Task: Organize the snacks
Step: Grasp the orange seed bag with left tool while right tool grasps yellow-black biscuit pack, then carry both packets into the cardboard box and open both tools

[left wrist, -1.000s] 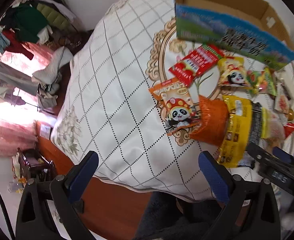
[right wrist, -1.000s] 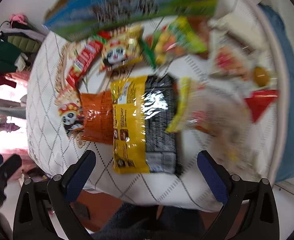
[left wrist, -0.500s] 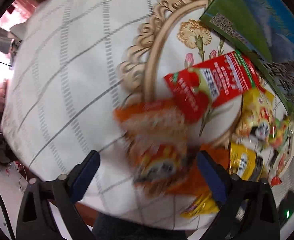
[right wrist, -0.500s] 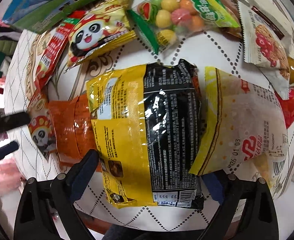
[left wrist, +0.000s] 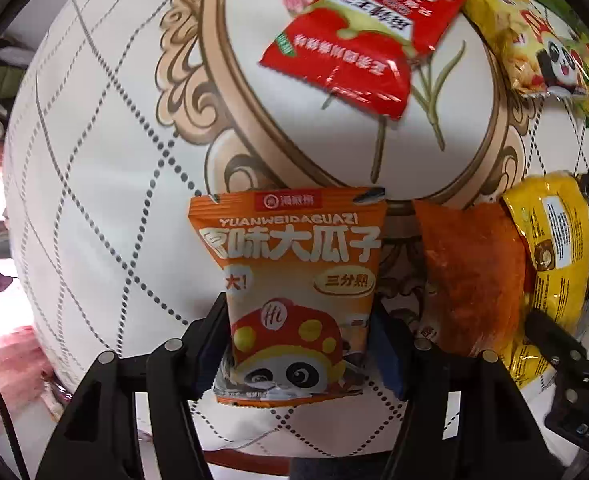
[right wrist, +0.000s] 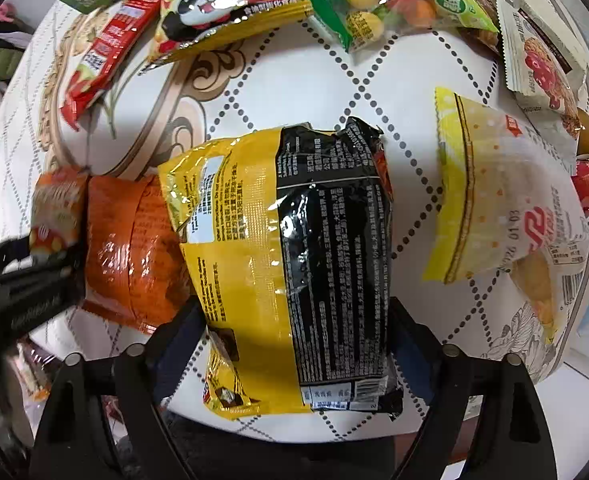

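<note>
**Fingers straddled two snack packets on the table**

Left wrist view: the left gripper point(left wrist: 298, 344) pointed down, jaws closing on either side of the orange sunflower-seed packet point(left wrist: 294, 280). Its blue pads flanked the packet's lower half; whether they pressed it yet could not be told. The packet's long axis ran forward, away from the fingers, flat on the quilted tablecloth point(left wrist: 106, 200).

Right wrist view: the right gripper point(right wrist: 294, 340) stood released, fingers wide beside the yellow-and-black bag point(right wrist: 286, 260), which lay lengthwise between them.
</note>
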`<state>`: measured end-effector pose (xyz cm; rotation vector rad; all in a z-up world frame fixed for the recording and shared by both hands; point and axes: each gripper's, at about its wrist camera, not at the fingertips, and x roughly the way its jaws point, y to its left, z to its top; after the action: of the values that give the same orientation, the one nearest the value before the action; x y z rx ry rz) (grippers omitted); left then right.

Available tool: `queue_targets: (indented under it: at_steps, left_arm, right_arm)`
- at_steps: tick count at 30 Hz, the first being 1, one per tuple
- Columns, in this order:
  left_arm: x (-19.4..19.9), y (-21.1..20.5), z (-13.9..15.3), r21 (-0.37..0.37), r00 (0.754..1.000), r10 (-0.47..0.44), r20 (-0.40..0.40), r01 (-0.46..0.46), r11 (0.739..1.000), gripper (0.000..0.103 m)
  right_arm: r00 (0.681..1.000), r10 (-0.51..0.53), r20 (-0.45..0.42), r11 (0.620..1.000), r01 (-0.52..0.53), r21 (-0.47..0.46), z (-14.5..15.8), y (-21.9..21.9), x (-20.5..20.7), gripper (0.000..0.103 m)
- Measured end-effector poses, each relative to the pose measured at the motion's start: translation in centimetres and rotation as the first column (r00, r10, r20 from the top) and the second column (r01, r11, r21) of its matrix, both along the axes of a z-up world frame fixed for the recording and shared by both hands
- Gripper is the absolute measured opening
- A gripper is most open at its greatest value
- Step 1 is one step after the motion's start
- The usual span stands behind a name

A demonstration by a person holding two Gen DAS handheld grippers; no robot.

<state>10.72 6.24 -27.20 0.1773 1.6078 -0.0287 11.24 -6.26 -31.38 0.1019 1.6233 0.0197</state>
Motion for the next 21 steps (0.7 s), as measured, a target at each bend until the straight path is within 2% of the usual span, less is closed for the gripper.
queue_targets:
  at_steps: [4,12,16,21]
  left_arm:
    - [0.4,1.6,-0.2,-0.047,0.998,0.059,0.002,-0.059,0.997,0.062]
    - [-0.3,1.7,2.9,-0.067,0.997,0.057,0.046,-0.054,0.996,0.057]
    - [-0.7,3.3,3.0,-0.067,0.997,0.045,0.066,-0.041,0.997,0.052]
    - [-1.3,3.4,5.1,-0.070,0.996,0.045,0.078,-0.039,0.997,0.050]
  right_arm:
    - [1.000,-0.026,-0.005,0.999,0.025,-0.036,-1.6,0.7,0.2,0.092]
    - [0.999,-0.039,0.022,0.998,0.040,-0.057,-1.1,1.4,-0.2,0.089]
    - [0.998,-0.044,0.037,0.997,0.046,-0.054,0.0,2.5,-0.8,0.089]
    - [0.996,-0.043,0.082,0.998,0.046,-0.035,4.4,1.6,-2.8,0.089]
